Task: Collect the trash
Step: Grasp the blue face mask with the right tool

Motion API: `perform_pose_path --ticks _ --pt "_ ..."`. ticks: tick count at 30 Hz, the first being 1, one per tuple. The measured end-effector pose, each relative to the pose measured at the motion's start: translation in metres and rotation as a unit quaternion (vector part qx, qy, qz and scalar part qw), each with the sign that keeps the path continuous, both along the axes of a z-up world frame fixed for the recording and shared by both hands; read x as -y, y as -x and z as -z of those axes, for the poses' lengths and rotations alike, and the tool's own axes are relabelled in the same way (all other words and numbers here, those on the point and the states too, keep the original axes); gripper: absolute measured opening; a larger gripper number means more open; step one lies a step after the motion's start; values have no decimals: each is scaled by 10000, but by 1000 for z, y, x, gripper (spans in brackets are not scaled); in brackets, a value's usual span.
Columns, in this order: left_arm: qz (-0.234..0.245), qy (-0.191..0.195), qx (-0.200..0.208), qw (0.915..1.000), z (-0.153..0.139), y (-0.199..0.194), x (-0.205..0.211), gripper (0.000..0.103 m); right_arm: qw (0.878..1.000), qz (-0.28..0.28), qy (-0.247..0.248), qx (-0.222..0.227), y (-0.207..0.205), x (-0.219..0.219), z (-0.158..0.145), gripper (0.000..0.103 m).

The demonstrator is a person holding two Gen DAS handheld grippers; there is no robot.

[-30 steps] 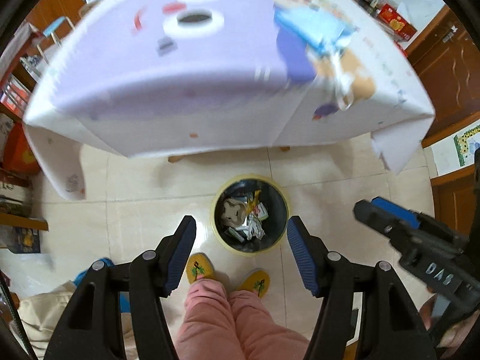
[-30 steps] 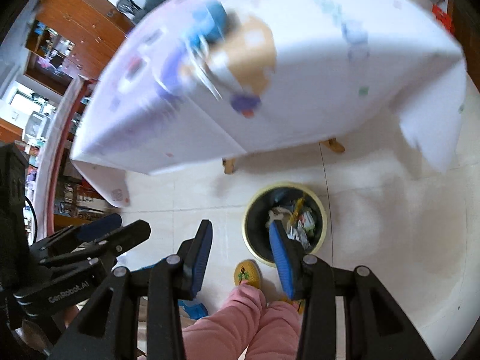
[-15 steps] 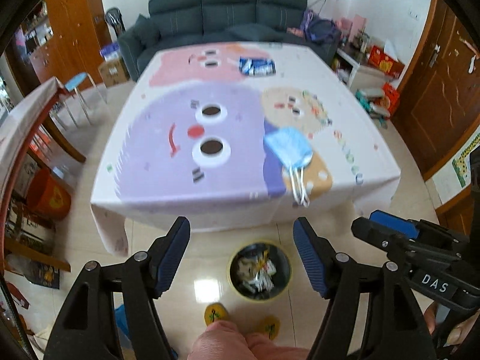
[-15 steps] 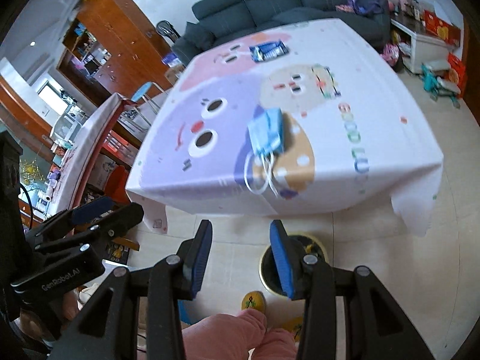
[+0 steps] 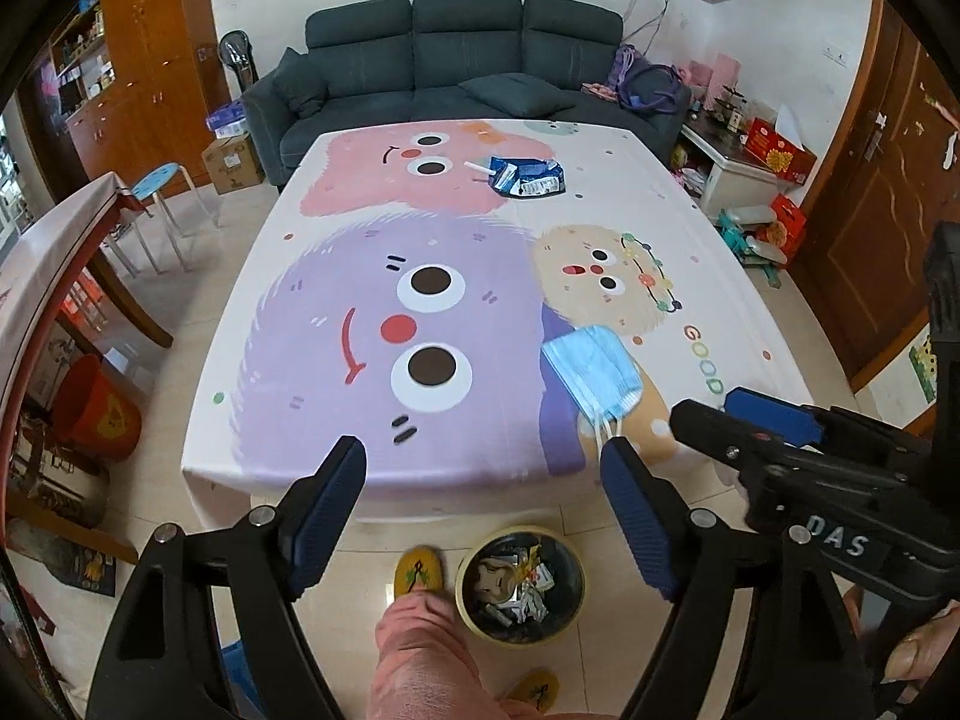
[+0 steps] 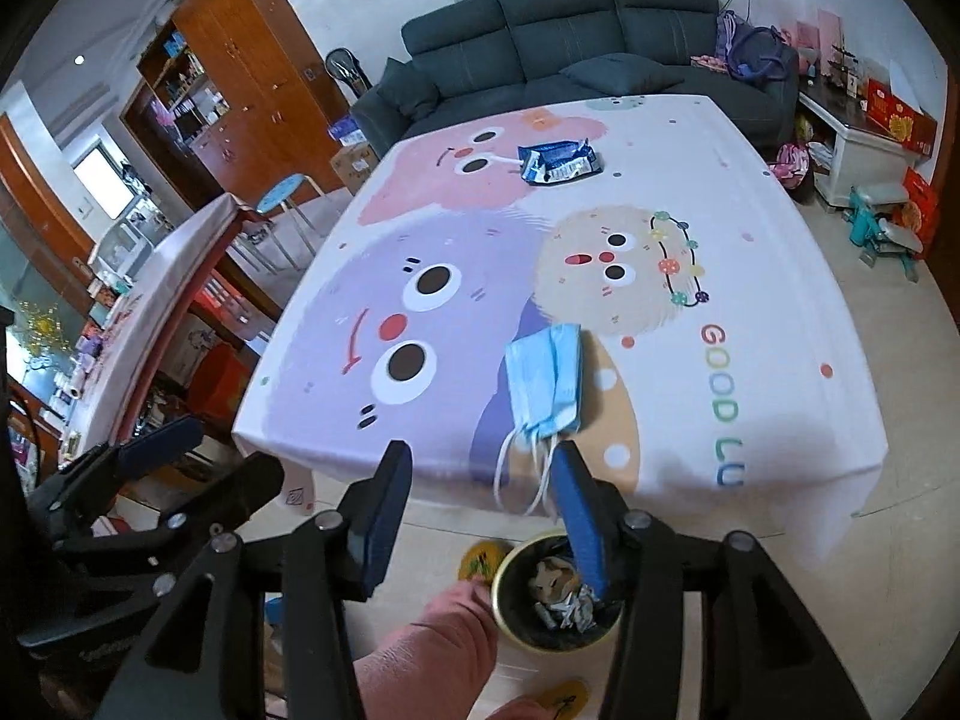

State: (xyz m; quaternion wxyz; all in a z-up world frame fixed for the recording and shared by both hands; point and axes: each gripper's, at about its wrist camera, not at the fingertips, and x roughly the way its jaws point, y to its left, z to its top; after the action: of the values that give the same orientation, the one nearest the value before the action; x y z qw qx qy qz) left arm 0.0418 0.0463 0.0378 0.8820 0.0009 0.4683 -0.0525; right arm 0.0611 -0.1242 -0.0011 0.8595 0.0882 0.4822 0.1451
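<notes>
A blue face mask [image 5: 594, 369] [image 6: 546, 378] lies near the front edge of the cartoon-print tablecloth [image 5: 360, 420] [image 6: 780, 300], its white loops hanging over the edge. A blue snack wrapper [image 5: 528, 177] [image 6: 558, 162] lies at the far end, with a small white stick beside it. On the floor below the front edge stands a yellow-rimmed black bin [image 5: 462, 585] [image 6: 501, 582] holding crumpled wrappers. My left gripper [image 5: 480, 456] hovers above that edge, jaws opening, nothing between them. My right gripper [image 6: 480, 453] hangs just short of the mask's loops, jaws opening and empty.
A person's pink trouser leg [image 5: 420, 648] and yellow slippers [image 5: 420, 570] stand beside the bin. A dark sofa [image 5: 468, 54] sits behind the table. To the left are a blue stool [image 5: 156, 177], a second cloth-covered table [image 5: 48, 264] and an orange bucket [image 5: 96, 408].
Both grippers have risen from over the bin to above the table's front edge, and both views have tilted up onto the tabletop. Both pairs of jaws stand wider apart than before.
</notes>
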Motion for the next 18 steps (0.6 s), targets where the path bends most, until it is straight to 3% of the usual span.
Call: perform_pose_path --ticks 9,18 --pt "591 -23 -427 9973 32 -85 -5 79 9969 404 335 -589 -66 -12 51 49" --pt "1347 -80 -892 9868 59 -160 -8 79 9874 632 818 -1202 -105 -23 98 49"
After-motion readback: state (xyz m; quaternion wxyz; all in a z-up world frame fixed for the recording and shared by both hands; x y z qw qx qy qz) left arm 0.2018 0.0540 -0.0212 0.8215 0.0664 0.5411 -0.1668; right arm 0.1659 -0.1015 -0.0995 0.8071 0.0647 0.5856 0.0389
